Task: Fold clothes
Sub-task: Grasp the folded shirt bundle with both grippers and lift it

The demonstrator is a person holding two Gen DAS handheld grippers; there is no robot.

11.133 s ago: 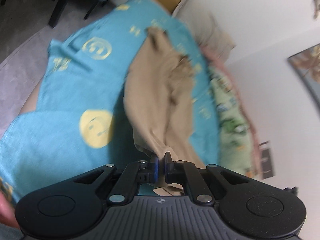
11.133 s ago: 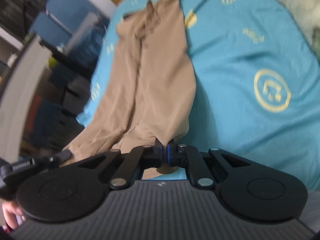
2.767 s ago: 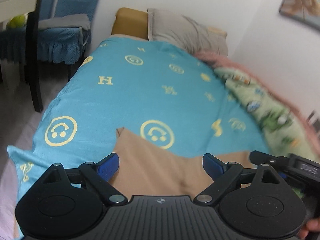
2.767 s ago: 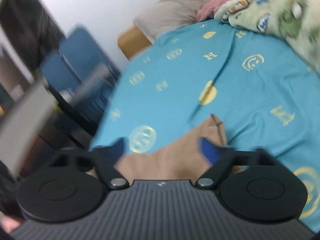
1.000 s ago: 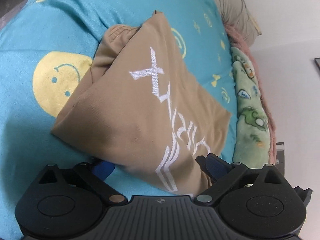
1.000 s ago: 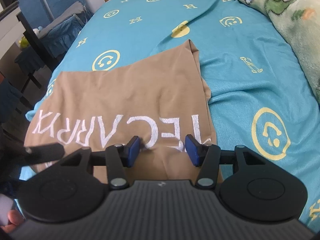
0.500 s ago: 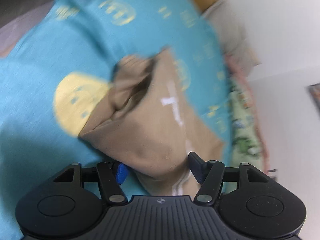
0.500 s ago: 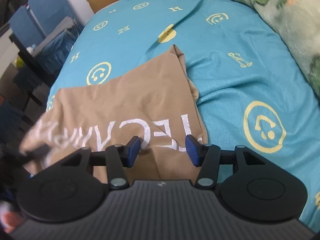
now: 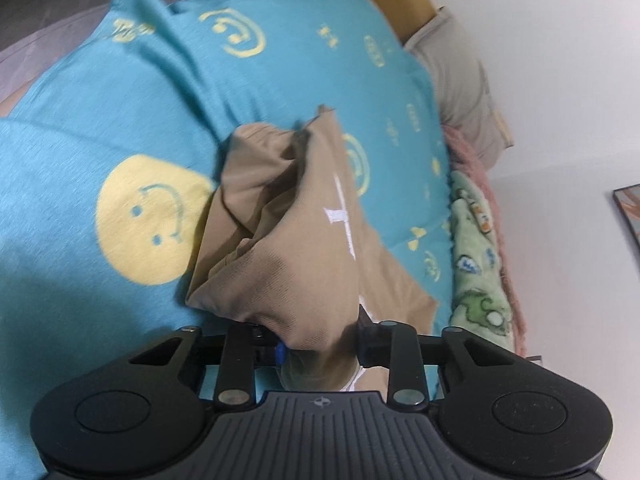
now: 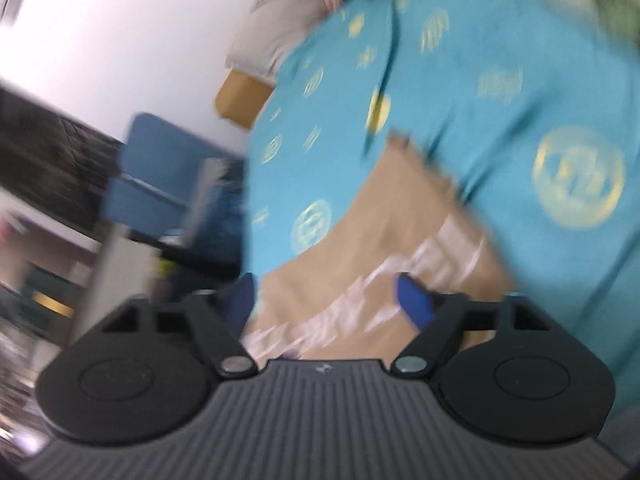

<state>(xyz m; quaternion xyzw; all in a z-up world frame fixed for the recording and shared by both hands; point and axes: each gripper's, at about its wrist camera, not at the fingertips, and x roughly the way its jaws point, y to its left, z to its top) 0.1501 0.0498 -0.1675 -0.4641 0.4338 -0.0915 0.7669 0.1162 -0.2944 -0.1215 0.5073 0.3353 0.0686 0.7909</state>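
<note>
On the bed [image 9: 80, 120], your left gripper [image 9: 318, 340] clamps the tan garment [image 9: 296, 240] mid-fold; carry that bunched end across toward the bed's far edge, right gripper [image 10: 326, 300] released.

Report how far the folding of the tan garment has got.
Done: the tan garment lies on the teal bedspread already doubled into a compact shape, white lettering on top. In hand: the left tongs have closed around a bunched end of it, lifting the fabric. The right tongs are open above the lettered part, gripping nothing. Left: laying that end over and flattening it.
</note>
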